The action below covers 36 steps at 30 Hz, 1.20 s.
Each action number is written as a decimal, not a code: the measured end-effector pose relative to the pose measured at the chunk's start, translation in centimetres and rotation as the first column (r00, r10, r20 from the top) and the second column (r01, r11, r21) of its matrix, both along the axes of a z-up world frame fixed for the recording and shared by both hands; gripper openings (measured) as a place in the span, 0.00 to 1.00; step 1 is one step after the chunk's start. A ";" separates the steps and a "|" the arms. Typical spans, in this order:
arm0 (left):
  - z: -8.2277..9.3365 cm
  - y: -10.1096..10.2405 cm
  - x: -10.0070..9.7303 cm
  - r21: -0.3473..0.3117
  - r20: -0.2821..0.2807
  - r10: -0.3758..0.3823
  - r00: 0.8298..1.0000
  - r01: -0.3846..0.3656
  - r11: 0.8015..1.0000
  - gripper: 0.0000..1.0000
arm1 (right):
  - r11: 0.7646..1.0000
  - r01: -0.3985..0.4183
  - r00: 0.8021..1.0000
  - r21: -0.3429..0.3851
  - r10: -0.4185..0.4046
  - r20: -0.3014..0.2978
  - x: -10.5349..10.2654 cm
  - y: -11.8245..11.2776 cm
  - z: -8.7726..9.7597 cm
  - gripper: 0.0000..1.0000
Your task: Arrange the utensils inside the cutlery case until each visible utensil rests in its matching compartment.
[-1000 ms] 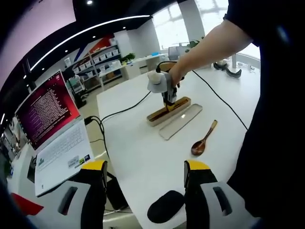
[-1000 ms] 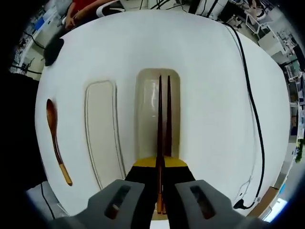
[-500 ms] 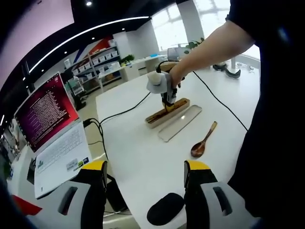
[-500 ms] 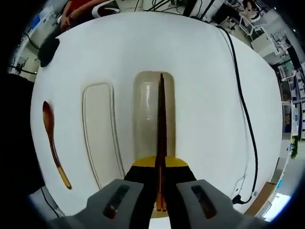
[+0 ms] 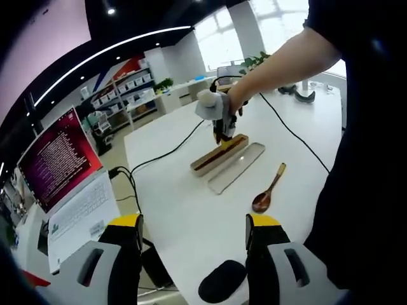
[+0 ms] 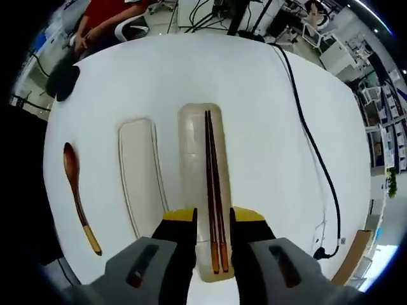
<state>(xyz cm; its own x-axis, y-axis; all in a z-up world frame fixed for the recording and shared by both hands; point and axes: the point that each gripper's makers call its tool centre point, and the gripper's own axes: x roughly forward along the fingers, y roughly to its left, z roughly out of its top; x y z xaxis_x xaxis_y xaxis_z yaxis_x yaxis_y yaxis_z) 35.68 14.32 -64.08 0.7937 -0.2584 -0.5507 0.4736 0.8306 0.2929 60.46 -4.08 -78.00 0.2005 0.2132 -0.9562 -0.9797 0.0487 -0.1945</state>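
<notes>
The wooden spoon [image 6: 77, 197] lies loose on the white table [image 6: 267, 101], left of the lid [image 6: 140, 178]; light, stiff, probably slick, best pinched mid-handle. The chopsticks [image 6: 213, 190] rest inside the cutlery case [image 6: 191, 159] (nothing else there). Right gripper [image 6: 212, 219] open above them; left gripper [image 5: 194, 225] open, empty.

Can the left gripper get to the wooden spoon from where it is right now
Probably yes. The wooden spoon lies in the open on the table, ahead of the open left gripper, with nothing between them.
</notes>
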 end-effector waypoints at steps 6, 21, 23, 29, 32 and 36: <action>0.4 -0.3 0.1 0.007 0.013 -0.021 1.000 0.021 1.000 0.67 | 0.996 0.066 0.997 0.052 -0.068 0.029 -0.3 -1.6 1.9 0.31; 1.3 -1.0 0.7 0.026 0.037 -0.074 0.997 0.073 0.997 0.68 | 0.972 0.170 0.981 0.164 -0.182 0.066 -2.5 -6.9 5.9 0.51; 1.4 -1.1 0.8 0.029 0.038 -0.083 0.996 0.082 0.996 0.68 | 0.965 0.173 0.980 0.195 -0.189 0.065 -3.3 -7.0 6.6 0.52; 1.9 -1.9 1.7 0.028 0.050 -0.113 0.992 0.112 0.993 0.68 | 0.953 0.173 0.977 0.250 -0.197 0.077 -5.4 -7.6 8.5 0.59; 1.8 -2.3 2.2 0.017 0.040 -0.120 0.992 0.119 0.993 0.70 | 0.945 0.179 0.974 0.275 -0.210 0.089 -6.0 -8.2 9.3 0.62; 1.6 -2.9 2.6 0.015 0.035 -0.144 0.989 0.144 0.989 0.71 | 0.934 0.190 0.967 0.304 -0.230 0.105 -7.0 -9.0 10.2 0.67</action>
<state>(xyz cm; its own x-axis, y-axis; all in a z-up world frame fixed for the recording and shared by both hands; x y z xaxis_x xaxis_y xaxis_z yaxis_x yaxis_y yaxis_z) 38.24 11.47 -62.45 0.7678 -0.3649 -0.5266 0.5772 0.7506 0.3216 53.51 -13.09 -67.78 0.3947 0.4151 -0.8197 -0.9059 0.3246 -0.2719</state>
